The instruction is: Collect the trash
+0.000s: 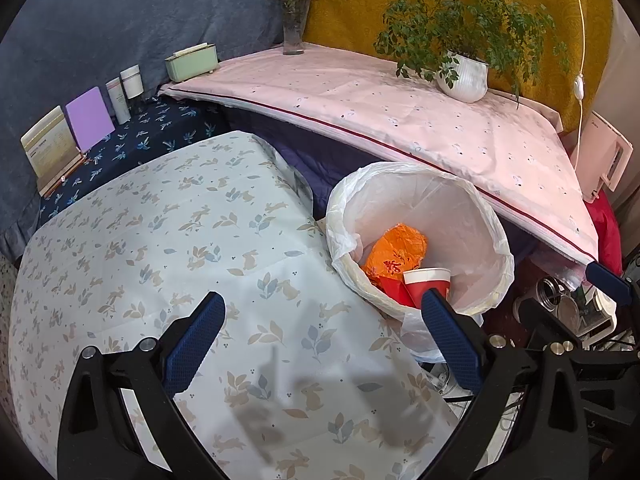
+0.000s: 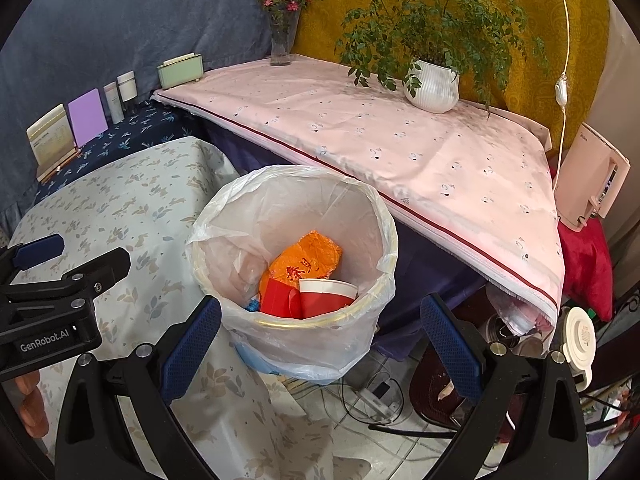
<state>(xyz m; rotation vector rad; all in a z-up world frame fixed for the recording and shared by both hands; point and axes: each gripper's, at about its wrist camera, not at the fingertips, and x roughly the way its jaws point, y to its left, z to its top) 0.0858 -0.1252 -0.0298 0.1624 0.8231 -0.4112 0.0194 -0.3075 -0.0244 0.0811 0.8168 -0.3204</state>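
A bin lined with a white plastic bag [image 1: 416, 184] [image 2: 288, 184] stands beside the table with the leaf-print cloth [image 1: 160, 248] [image 2: 132, 208]. Inside lie a crumpled orange wrapper [image 1: 400, 246] [image 2: 308, 256] and a red paper cup [image 1: 430, 282] [image 2: 326, 300] on its side, with more red trash beside it. My left gripper [image 1: 324, 338] hovers open over the cloth, its right finger overlapping the bin's near rim. My right gripper [image 2: 320, 344] hangs open in front of the bin, a finger on either side of it. Neither holds anything.
A pink-clothed table [image 1: 400, 120] [image 2: 400, 140] behind the bin carries a potted plant [image 1: 464, 76] [image 2: 434, 84], a flower vase [image 1: 295, 28] and a green box [image 1: 192, 62]. Books and bottles line the far left. Cables and appliances clutter the floor [image 2: 380, 396] at right.
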